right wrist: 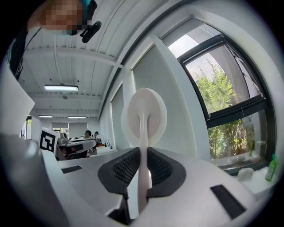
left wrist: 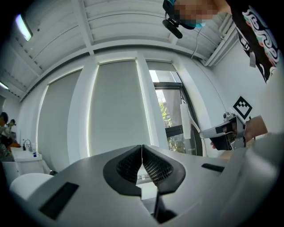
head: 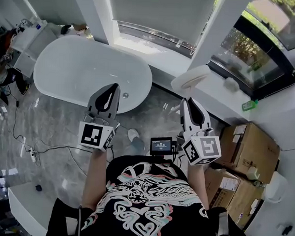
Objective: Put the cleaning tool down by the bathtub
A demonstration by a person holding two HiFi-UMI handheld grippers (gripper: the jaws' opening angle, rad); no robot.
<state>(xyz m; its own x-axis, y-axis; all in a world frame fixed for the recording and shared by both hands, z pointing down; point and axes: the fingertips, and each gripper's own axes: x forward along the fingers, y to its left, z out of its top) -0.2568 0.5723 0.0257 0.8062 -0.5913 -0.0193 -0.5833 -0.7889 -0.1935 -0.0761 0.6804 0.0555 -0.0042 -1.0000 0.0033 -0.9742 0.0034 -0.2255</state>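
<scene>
The cleaning tool (head: 189,78) is a white brush with an oval head on a thin handle. My right gripper (head: 190,103) is shut on that handle, holding the tool upright with the head above the jaws. In the right gripper view the oval head of the cleaning tool (right wrist: 143,115) rises straight out of the right gripper (right wrist: 143,160). The white oval bathtub (head: 91,69) stands on the grey floor to the upper left. My left gripper (head: 111,92) hovers over the tub's near right end. Its jaws meet with nothing between them, as the left gripper (left wrist: 142,160) view shows.
Cardboard boxes (head: 250,147) are stacked at the right. A white window ledge (head: 221,93) runs behind the tub and carries a green bottle (head: 250,105). Cables (head: 26,144) trail over the floor at the left. A white cabinet (head: 29,38) stands at the tub's far end.
</scene>
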